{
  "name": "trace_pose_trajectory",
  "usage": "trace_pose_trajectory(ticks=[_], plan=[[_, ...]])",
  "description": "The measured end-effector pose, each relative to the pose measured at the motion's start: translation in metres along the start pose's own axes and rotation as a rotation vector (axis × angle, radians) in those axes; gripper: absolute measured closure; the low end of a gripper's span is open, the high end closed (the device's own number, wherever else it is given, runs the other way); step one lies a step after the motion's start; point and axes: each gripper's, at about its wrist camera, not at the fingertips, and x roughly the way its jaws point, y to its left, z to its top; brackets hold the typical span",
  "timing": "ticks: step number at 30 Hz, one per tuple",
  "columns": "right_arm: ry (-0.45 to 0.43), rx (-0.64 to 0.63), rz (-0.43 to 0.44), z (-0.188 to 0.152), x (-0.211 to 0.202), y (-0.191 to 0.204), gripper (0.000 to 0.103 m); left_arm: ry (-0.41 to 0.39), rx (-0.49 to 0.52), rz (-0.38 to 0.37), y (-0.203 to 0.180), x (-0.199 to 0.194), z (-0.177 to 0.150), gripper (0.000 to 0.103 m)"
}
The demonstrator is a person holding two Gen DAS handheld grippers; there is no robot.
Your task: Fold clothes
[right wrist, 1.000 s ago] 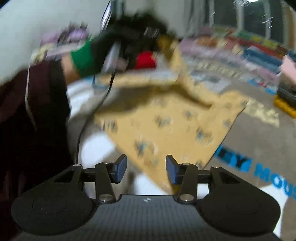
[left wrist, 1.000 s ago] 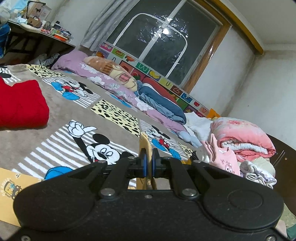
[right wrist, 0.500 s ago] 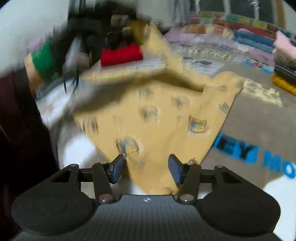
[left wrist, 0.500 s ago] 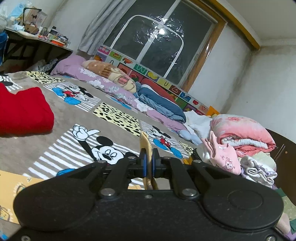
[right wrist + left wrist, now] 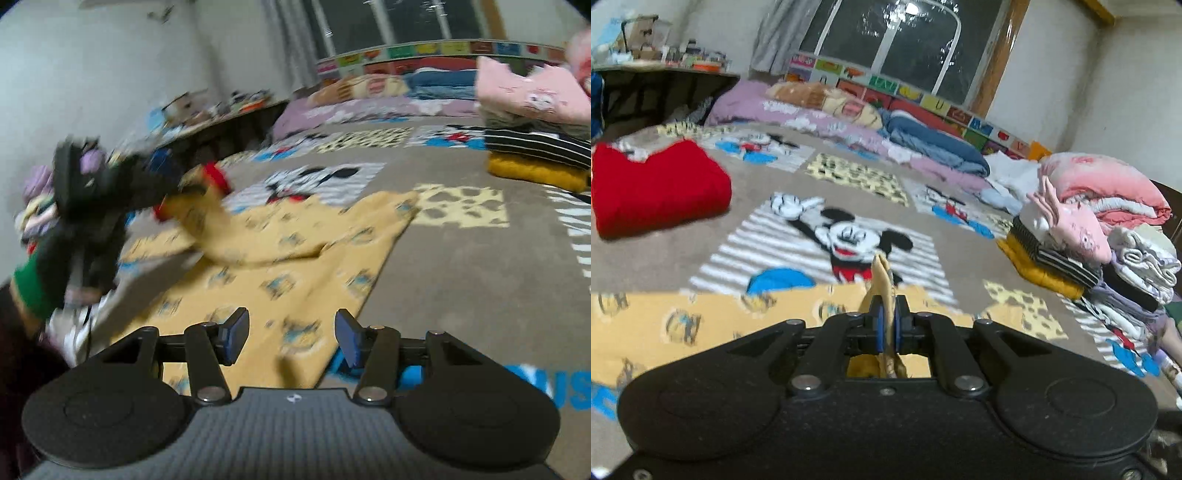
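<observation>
My left gripper (image 5: 886, 325) has its jaws pinched on a fold of the yellow garment (image 5: 295, 266), which lies spread on the blanket (image 5: 461, 280) at my 12 o'clock. I judge I'm mid-fold, carrying that edge across. My right gripper (image 5: 291, 334) hangs over the near hem, jaws spread, holding nothing; next it should clamp that hem.

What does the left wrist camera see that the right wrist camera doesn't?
Only the left wrist view shows the whole folded red garment and the left gripper shut on fabric. Only the right wrist view shows the open right gripper and the person's black-gloved hand. Both show the yellow printed garment on the cartoon mouse blanket.
</observation>
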Motion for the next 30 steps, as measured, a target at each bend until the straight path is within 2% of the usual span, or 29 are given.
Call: trace_pose_trajectory(ticks=[5, 9, 11, 15, 18, 19, 21, 22, 28, 30], plan=[[-0.005, 0.063, -0.085, 0.042, 0.040, -0.035, 0.052, 0.026, 0.006, -0.013, 0.005, 0.000, -0.011, 0.099], [0.014, 0.236, -0.114, 0.077, 0.092, -0.088, 0.064, 0.026, 0.005, -0.029, 0.006, 0.000, -0.011, 0.099], [0.039, 0.310, -0.116, 0.085, 0.117, -0.111, 0.069, 0.029, 0.000, -0.033, 0.007, 0.001, -0.010, 0.099], [0.037, 0.487, -0.076, 0.084, 0.143, -0.147, 0.070, 0.034, -0.013, -0.041, 0.011, 0.003, -0.009, 0.099], [0.037, 0.491, -0.058, 0.084, 0.155, -0.152, 0.071, 0.042, -0.024, -0.051, 0.014, 0.005, -0.009, 0.099], [0.041, 0.489, -0.057, 0.085, 0.158, -0.154, 0.080, 0.046, -0.024, -0.052, 0.014, 0.007, -0.009, 0.099], [0.059, 0.483, -0.071, 0.088, 0.165, -0.157, 0.091, 0.057, -0.026, -0.055, 0.014, 0.010, -0.011, 0.099], [0.066, 0.490, -0.074, 0.090, 0.169, -0.160, 0.092, 0.061, -0.028, -0.056, 0.015, 0.011, -0.011, 0.099], [0.055, 0.515, -0.042, 0.095, 0.177, -0.164, 0.093, 0.069, -0.046, -0.064, 0.018, 0.013, -0.012, 0.099], [0.042, 0.531, -0.034, 0.094, 0.175, -0.164, 0.089, 0.068, -0.052, -0.066, 0.019, 0.012, -0.011, 0.099]])
